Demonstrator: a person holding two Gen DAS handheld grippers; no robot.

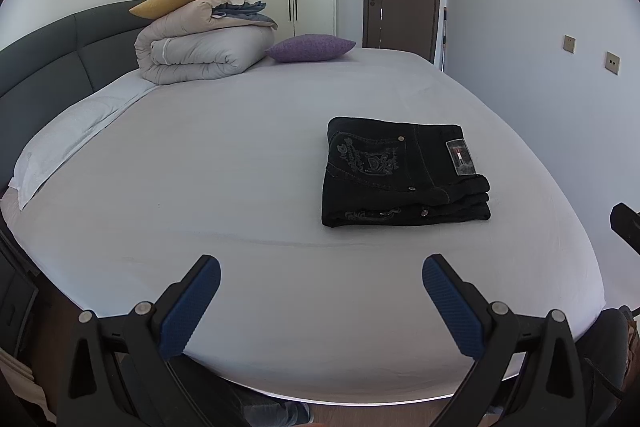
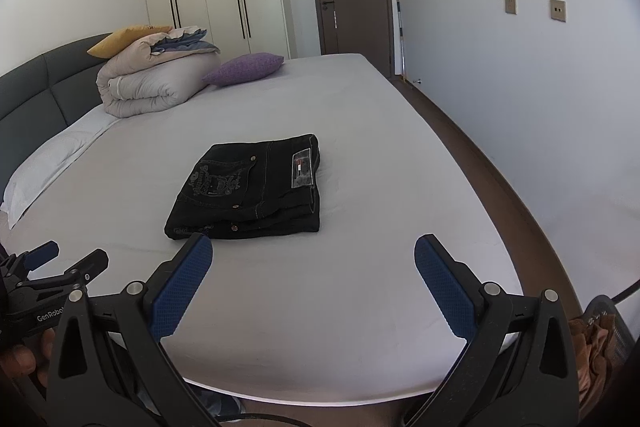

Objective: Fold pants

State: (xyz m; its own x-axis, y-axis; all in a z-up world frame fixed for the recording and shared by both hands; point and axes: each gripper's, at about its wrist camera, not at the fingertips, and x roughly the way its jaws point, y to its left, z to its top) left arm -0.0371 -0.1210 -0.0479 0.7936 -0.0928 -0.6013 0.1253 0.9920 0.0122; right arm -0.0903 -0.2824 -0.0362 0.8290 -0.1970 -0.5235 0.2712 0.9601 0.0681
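Pants (image 1: 404, 173), black denim, lie already folded into a thick, compact rectangle on the bed (image 1: 240, 163), on the side toward the wall with the sockets and well apart from the rolled duvet (image 1: 204, 47) and the purple cushion (image 1: 310, 47) at the head end. I judge that the folding is finished or almost finished. Denim in so many layers looks rather heavy and stiff for cloth, not slippery and not fragile. The stack should keep its shape if it is lifted from below, but the top layer alone would peel open. For a further move, I would take hold at the thick near edge where all layers meet, one gripper near each end, so that every layer is pinched together.

Both tools are released and hold nothing. The left gripper (image 1: 322, 277) has its blue pads (image 1: 192, 303) wide apart above the near edge of the bed, left of the pants. The right gripper (image 2: 314, 259) is equally spread, and its left pad reaches visually to the near corner of the pants; I cannot tell if it touches.

The right wrist view shows the left gripper from outside, with fingertips of the person under it, the floor beside the bed, and brown cloth in a mesh basket (image 2: 600, 339). The left wrist view shows more plainly the long pillow (image 1: 68, 143) and the label patch (image 1: 460, 157).
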